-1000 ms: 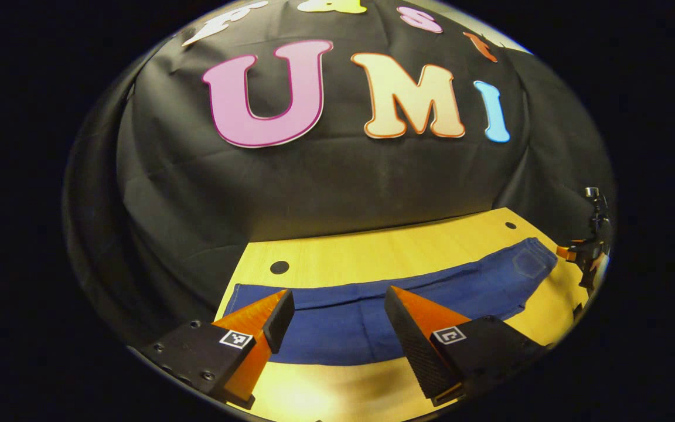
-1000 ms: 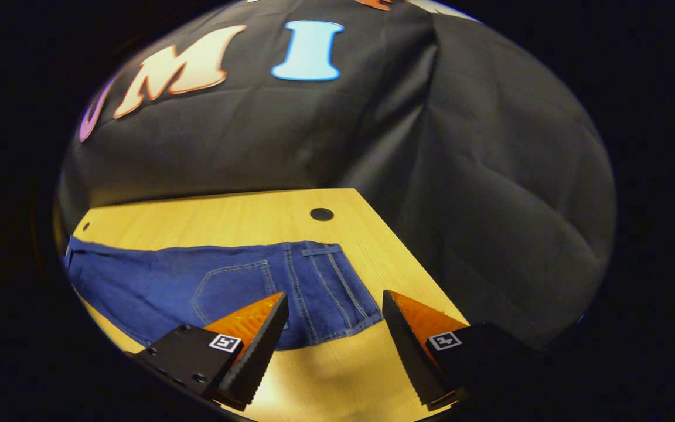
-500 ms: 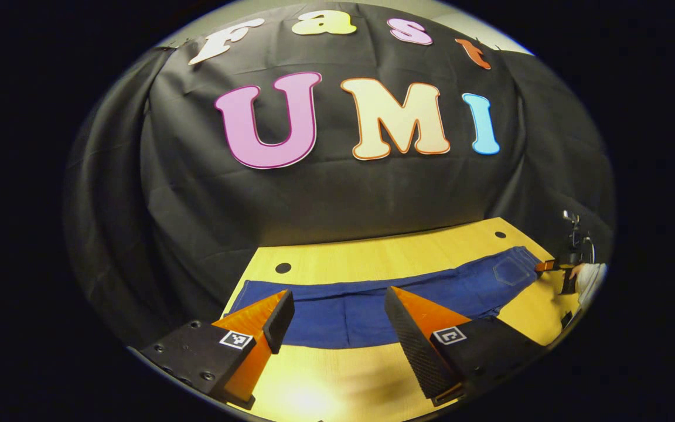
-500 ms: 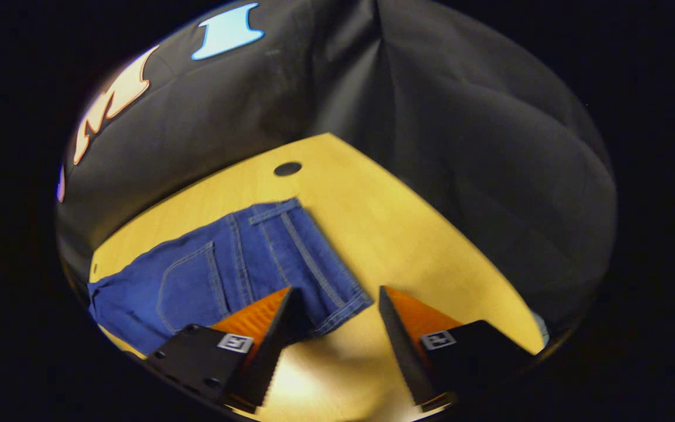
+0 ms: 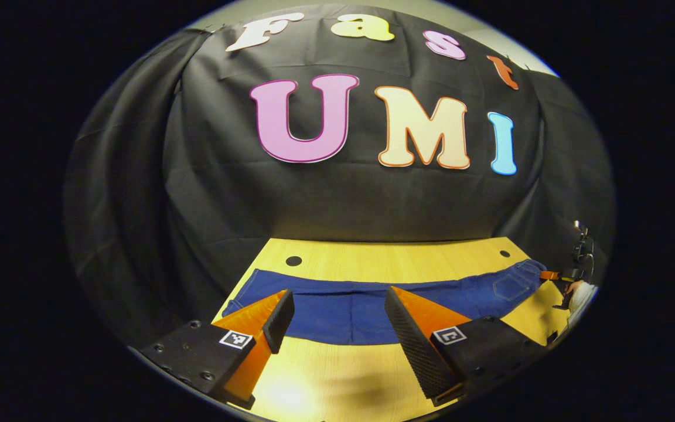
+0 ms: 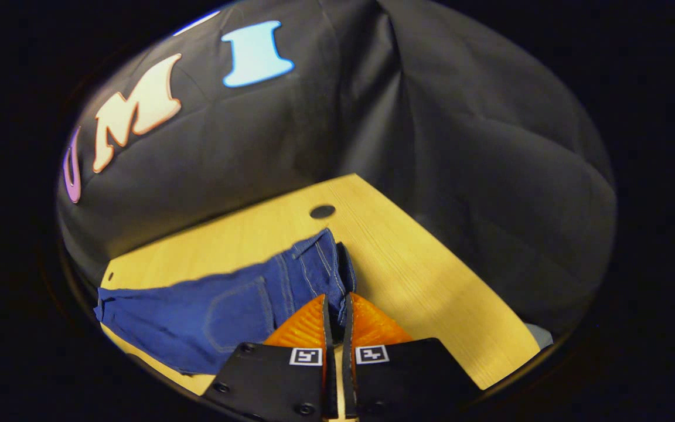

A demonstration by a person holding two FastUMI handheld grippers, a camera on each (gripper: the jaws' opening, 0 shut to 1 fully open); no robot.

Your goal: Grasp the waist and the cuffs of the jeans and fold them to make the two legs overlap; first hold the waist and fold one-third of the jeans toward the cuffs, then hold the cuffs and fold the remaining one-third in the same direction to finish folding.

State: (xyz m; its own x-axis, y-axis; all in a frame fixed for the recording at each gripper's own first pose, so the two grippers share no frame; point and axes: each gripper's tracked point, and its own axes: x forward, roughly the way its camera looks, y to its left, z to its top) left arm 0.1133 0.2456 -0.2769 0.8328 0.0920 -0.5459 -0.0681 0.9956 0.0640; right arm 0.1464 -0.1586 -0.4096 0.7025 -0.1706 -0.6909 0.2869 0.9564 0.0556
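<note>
Left gripper view showed the left gripper (image 5: 337, 319) spread wide, grasping nothing, above the jeans (image 5: 372, 302) lying flat across the wooden table (image 5: 396, 264). Right gripper view showed the right gripper (image 6: 336, 313) clenched on the jeans' waist (image 6: 337, 269) near a table hole (image 6: 321, 211); no brand label was readable.

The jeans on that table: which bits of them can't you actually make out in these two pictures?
- Waistband edge of the jeans: right gripper view, hidden between the right gripper fingers shut on it.
- Near hem, leg end: left gripper view, covered by the open left gripper.
- Right gripper's grip: left gripper view, too small at the far edge.
</note>
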